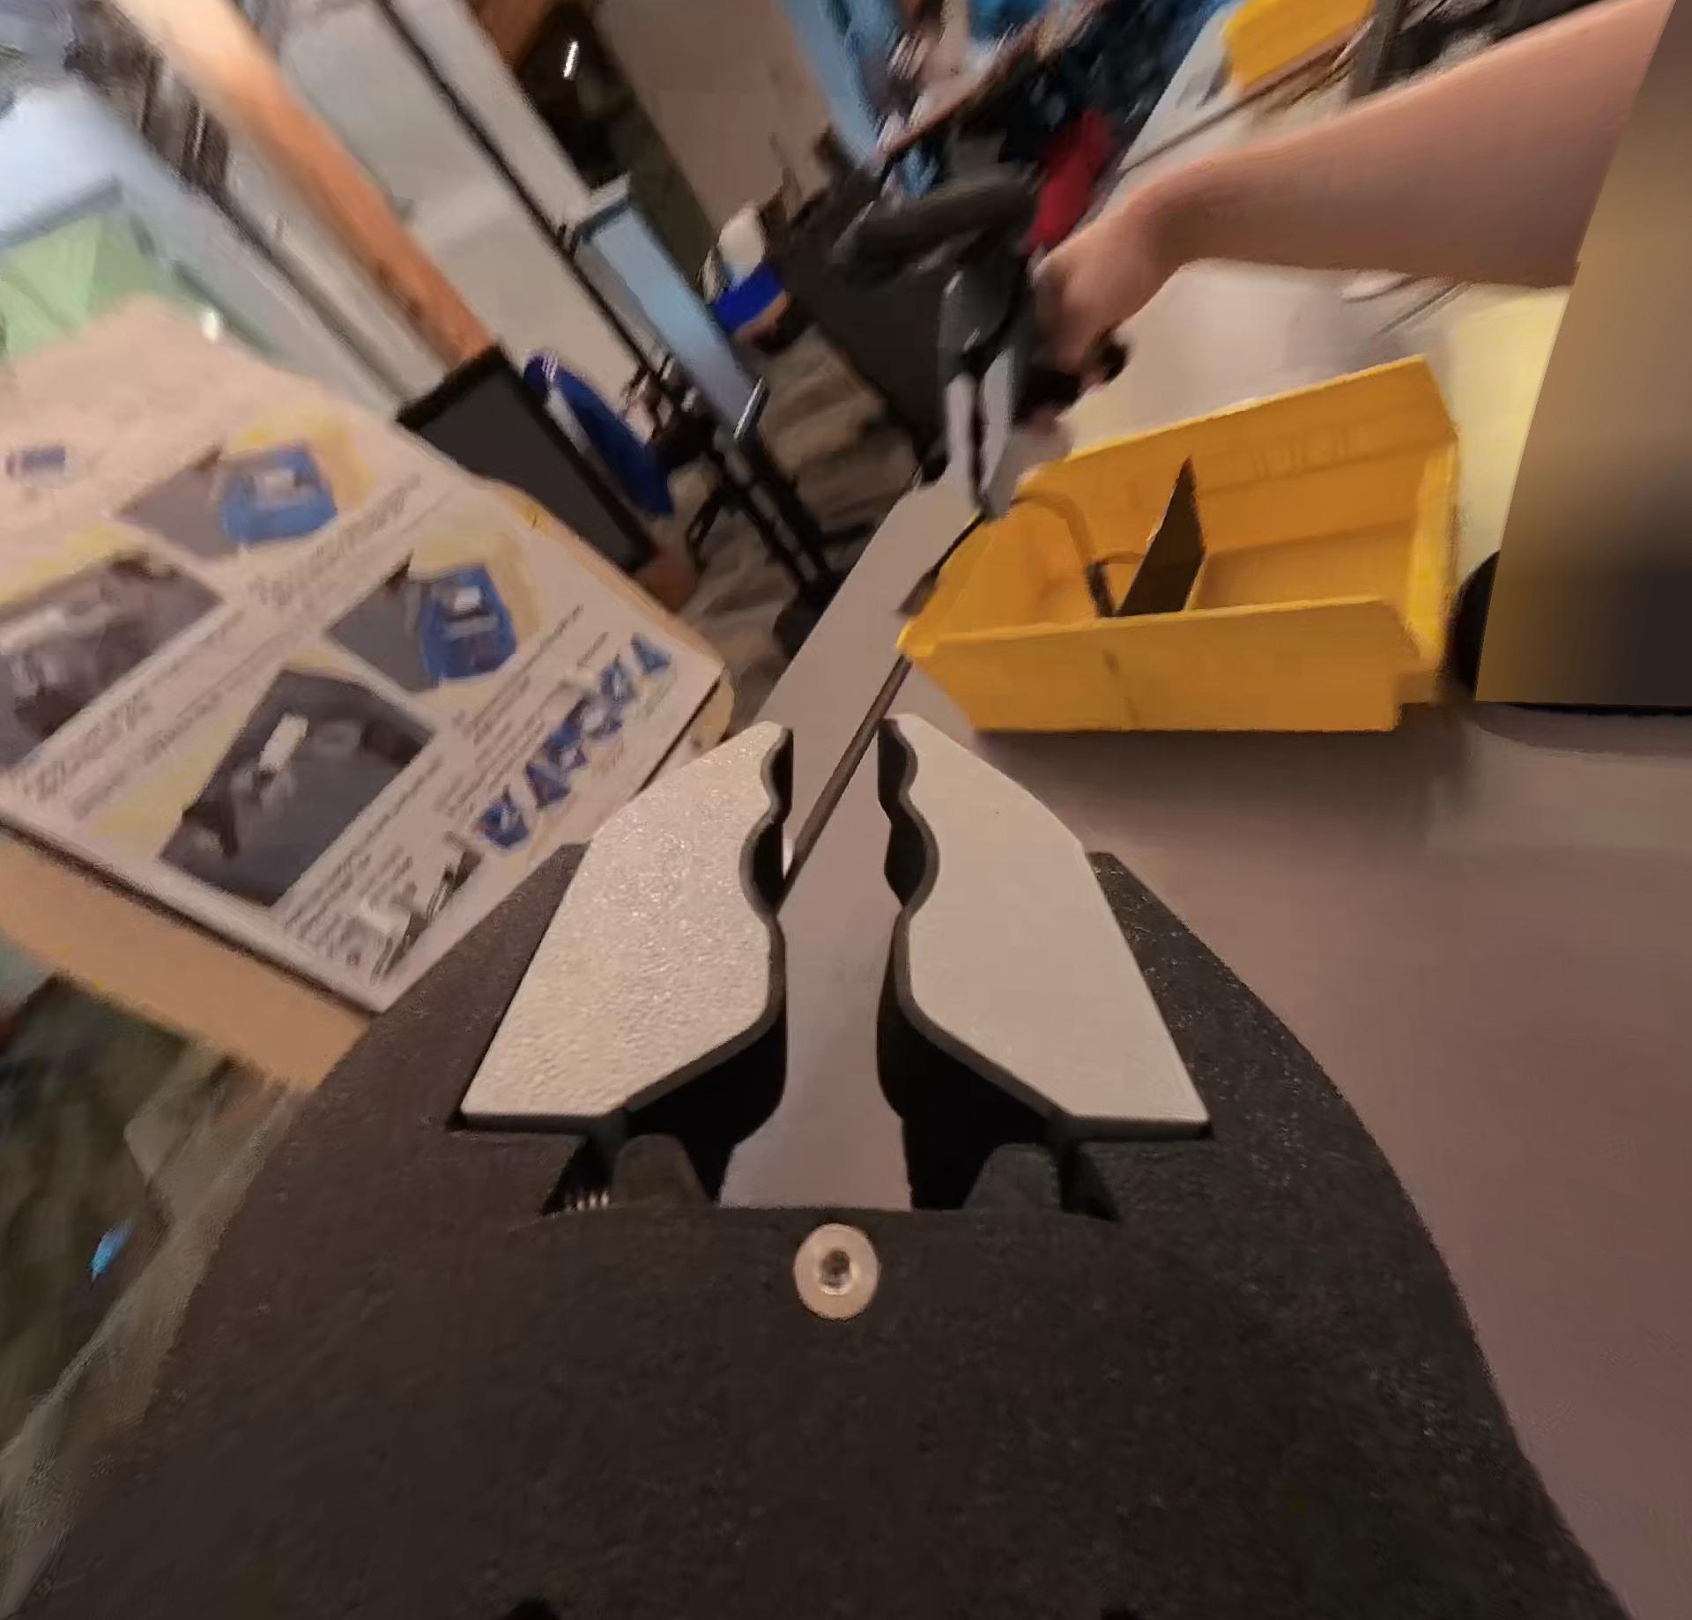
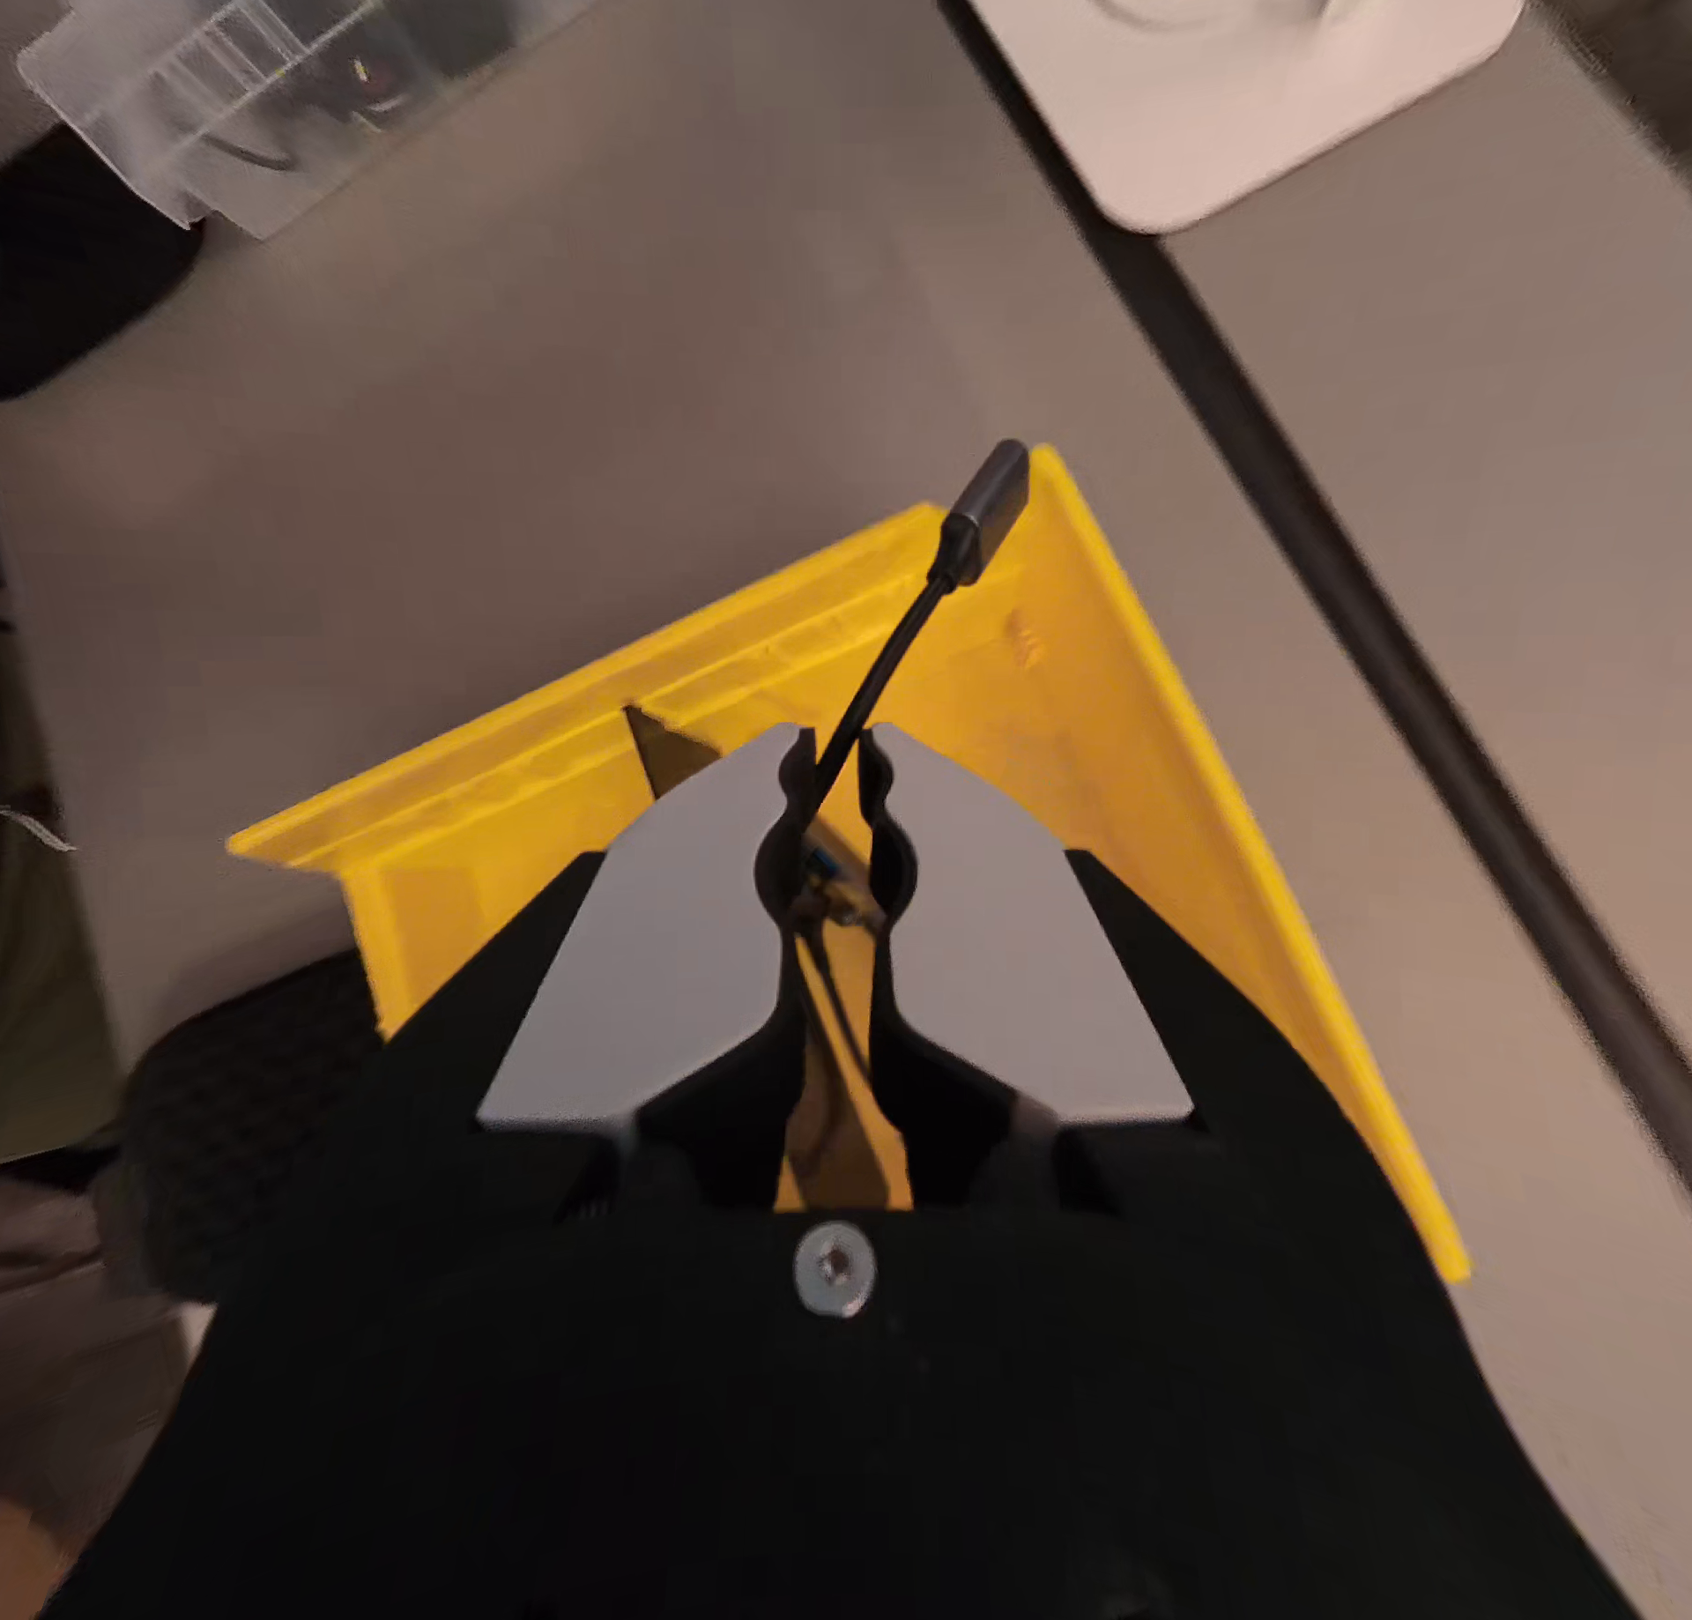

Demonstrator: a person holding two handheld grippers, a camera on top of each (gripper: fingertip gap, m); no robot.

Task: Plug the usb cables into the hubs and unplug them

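My right gripper (image 2: 835,734) is over a yellow bin (image 2: 1144,706) and is shut on a thin black usb cable (image 2: 893,651). The cable stands up past the fingertips and ends in a grey connector (image 2: 984,514). A small blue and metal part (image 2: 824,880) shows below between the fingers, too hidden to name. In the left wrist view a hand (image 1: 1099,294) holds the blurred right gripper (image 1: 970,440) over the left end of the bin (image 1: 1190,660). My left gripper (image 1: 835,734) is open and empty, low over the grey table, short of the bin.
The bin has a black divider (image 1: 1167,550) and a dark cable loop (image 1: 1090,560) inside. A dark seam (image 2: 1328,550) crosses the table past the bin. A clear plastic organiser (image 2: 302,47) and a white pad (image 2: 1236,83) lie farther off. A printed cardboard box (image 1: 320,660) stands left of the table. My right fingertips sit around 35 cm from my left ones. To the dark seam (image 2: 1328,550): right tips about 20 cm, left tips about 50 cm. My left wrist view (image 1: 873,710) looks at it from another angle.
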